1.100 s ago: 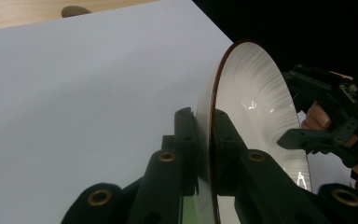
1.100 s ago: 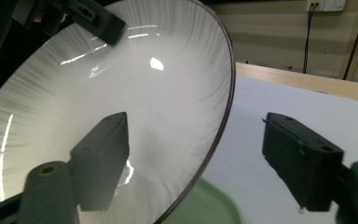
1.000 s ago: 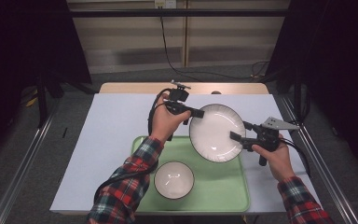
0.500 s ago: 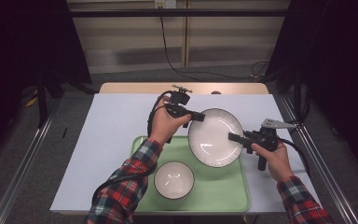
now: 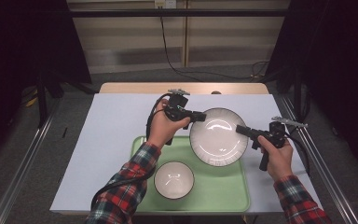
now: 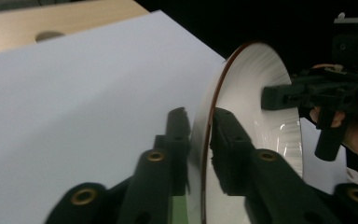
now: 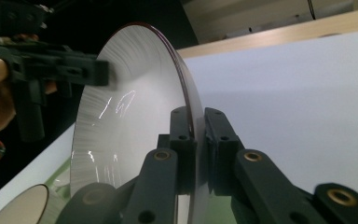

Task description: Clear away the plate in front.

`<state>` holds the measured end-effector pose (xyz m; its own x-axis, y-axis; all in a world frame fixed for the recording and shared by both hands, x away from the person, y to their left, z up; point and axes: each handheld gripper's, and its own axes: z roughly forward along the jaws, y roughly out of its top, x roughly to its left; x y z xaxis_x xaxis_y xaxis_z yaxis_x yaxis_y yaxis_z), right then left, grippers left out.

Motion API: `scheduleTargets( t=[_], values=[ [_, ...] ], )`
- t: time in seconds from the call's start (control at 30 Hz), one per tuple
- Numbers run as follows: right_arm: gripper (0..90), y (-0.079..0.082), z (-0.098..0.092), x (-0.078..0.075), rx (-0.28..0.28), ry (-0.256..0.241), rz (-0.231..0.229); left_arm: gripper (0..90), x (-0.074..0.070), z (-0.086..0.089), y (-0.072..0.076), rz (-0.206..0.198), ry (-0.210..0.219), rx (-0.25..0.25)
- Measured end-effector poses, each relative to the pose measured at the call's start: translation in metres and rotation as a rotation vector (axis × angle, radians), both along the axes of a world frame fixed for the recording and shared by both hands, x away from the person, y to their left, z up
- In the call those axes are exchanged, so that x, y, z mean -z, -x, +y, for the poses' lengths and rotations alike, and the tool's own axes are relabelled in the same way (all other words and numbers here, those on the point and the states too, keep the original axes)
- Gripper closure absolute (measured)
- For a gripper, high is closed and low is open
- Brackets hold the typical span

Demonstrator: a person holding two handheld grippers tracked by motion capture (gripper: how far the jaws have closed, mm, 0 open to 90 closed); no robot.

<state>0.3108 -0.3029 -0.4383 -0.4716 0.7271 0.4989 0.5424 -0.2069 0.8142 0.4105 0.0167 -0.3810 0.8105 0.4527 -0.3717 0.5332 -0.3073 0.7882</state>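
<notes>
- The big white plate [image 5: 218, 136] is up in the air, over the far right corner of the green tray [image 5: 140, 144], and partly over the white table [image 5: 112, 126] past the tray's far edge.
- The left gripper [image 5: 198, 116] pinches the plate's rim on its left side. In the left gripper view the two black jaws sit tight on the thin edge, one on each face of the plate [image 6: 261, 84].
- The right gripper [image 5: 240, 129] pinches the rim on the other side. In the right gripper view its jaws are nearly closed, with only the plate's edge [image 7: 135, 116] between them.
- The plate looks hard and stiff, so I think it will not bend. It looks shiny and smooth, so it may slip. It looks like it could break if it falls.
- It may be a bit heavy for a pinch on one edge. Holding two sides across from each other seems the best way, and the rim is the only thin part the jaws can bite.
- The left hand [image 5: 164, 128] reaches forward from a checked sleeve [image 5: 130, 175], with the gripper pointing right.
- The right hand [image 5: 276, 156] is near the right edge of the table, with the gripper pointing left toward the plate.
- A small white bowl [image 5: 174, 180] sits on the tray near its front edge, apart from the plate.
</notes>
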Motion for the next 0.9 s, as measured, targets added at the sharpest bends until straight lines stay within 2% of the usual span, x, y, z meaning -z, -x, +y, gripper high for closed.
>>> scheduleTargets(
  t=[0.03,0.07,0.1,0.17,0.23,0.33,0.4,0.43,0.47,0.67,0.73,0.9],
  values=[
    [83.6,0.0,0.0,0.001,0.001,0.008,0.012,68.0,-0.001,0.002,0.0,-0.012,0.017,-0.011],
    [83.6,0.0,0.001,0.002,0.008,0.019,0.031,63.8,-0.002,0.005,0.0,-0.026,0.009,-0.016],
    [83.6,0.0,0.001,0.003,0.005,0.021,0.039,63.5,-0.002,0.007,0.0,-0.029,0.015,-0.018],
    [83.6,0.0,0.003,0.004,-0.005,0.006,0.06,58.5,-0.003,0.013,-0.001,-0.051,0.013,-0.03],
    [83.7,0.0,0.005,0.004,0.0,-0.015,0.088,51.3,-0.003,0.019,-0.001,-0.067,0.023,-0.047],
    [83.7,-0.001,0.006,0.005,0.018,-0.006,0.11,36.6,-0.003,0.027,-0.001,-0.11,0.03,-0.077],
    [83.6,-0.001,0.007,0.006,0.017,0.005,0.116,32.0,-0.003,0.033,0.0,-0.132,0.022,-0.094],
    [83.6,-0.001,0.008,0.006,0.019,0.0,0.125,29.3,-0.003,0.036,0.001,-0.147,0.002,-0.103],
    [83.6,0.0,0.008,0.006,0.021,0.0,0.137,27.0,-0.003,0.04,0.001,-0.137,0.011,-0.111],
    [83.6,-0.001,0.011,0.01,0.038,0.02,0.158,22.5,-0.002,0.057,0.001,-0.143,-0.005,-0.152],
    [83.6,-0.001,0.011,0.01,0.04,0.02,0.169,20.2,-0.001,0.062,0.001,-0.166,-0.025,-0.162],
    [83.6,-0.001,0.012,0.011,0.043,0.026,0.209,15.3,0.002,0.075,0.001,-0.196,-0.012,-0.202]
  ],
)
